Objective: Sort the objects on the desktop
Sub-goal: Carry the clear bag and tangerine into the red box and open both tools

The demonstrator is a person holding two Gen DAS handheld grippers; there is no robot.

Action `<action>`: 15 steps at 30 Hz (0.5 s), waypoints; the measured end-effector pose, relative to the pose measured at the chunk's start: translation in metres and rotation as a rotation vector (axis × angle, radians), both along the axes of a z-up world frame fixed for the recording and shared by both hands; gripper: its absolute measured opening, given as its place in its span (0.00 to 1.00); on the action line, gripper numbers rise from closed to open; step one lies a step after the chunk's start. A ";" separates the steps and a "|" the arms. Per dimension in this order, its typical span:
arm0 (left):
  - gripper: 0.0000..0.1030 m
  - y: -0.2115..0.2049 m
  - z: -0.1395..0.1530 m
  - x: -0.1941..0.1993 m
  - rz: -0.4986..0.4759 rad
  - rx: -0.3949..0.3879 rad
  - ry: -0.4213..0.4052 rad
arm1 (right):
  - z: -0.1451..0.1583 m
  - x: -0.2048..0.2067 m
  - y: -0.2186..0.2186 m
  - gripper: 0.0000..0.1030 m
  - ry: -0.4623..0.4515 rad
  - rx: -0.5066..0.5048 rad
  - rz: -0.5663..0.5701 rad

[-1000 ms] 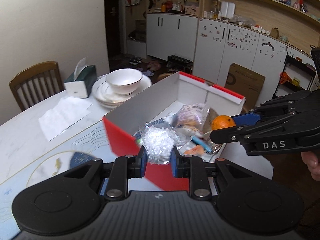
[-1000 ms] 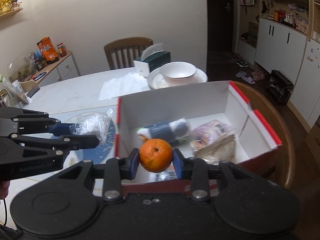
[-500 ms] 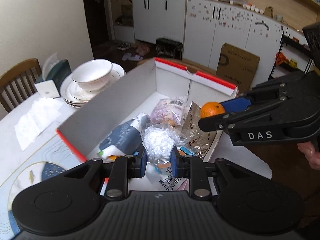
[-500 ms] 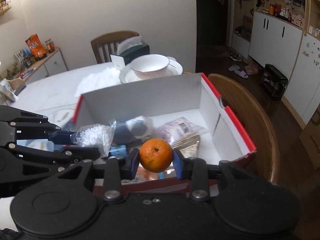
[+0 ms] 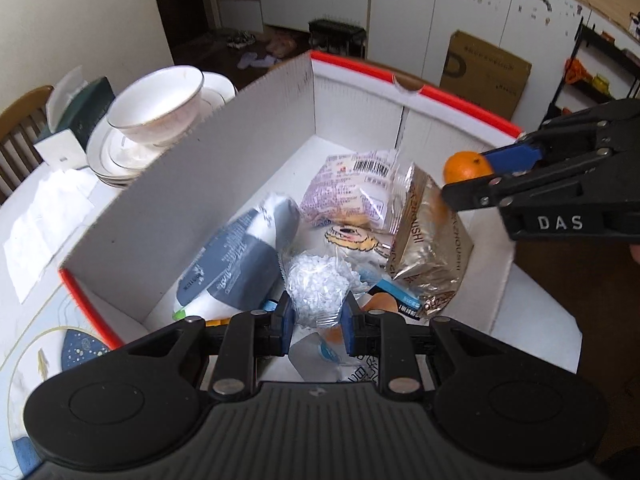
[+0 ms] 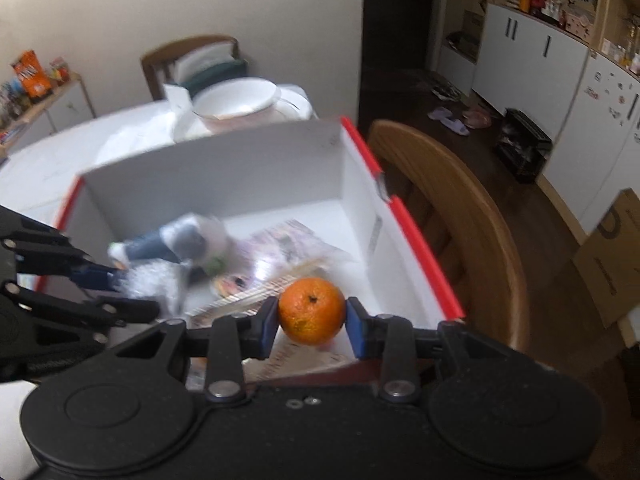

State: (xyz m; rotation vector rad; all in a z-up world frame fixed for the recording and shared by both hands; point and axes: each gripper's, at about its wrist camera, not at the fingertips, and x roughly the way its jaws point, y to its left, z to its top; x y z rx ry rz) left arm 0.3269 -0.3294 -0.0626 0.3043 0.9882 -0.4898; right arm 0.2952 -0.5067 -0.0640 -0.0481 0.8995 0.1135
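Two grippers over box [image 5: 224,168] w/ blurred, part-hidden snack packs: left gripper [image 5: 317,317] pinching pellet bag [image 5: 320,286], right gripper [image 6: 312,322] clamping orange [image 6: 311,310].

The right gripper [image 5: 480,178] body reads "DAS".

In the right wrist view motion blur smears the box [image 6: 280,168] contents, so the packets by its left wall cannot be read. In the left wrist view the left gripper [image 5: 317,316] body hides the box's near wall, and the tissue box [image 5: 74,118] is cut short by the bowl [image 5: 154,106]
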 end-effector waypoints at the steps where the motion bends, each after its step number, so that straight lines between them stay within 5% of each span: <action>1: 0.22 -0.001 -0.002 0.003 0.000 0.005 0.008 | 0.000 -0.001 0.000 0.34 -0.005 -0.007 0.009; 15: 0.22 0.000 -0.025 0.028 0.001 0.051 0.124 | 0.000 0.005 0.003 0.35 0.021 -0.002 0.038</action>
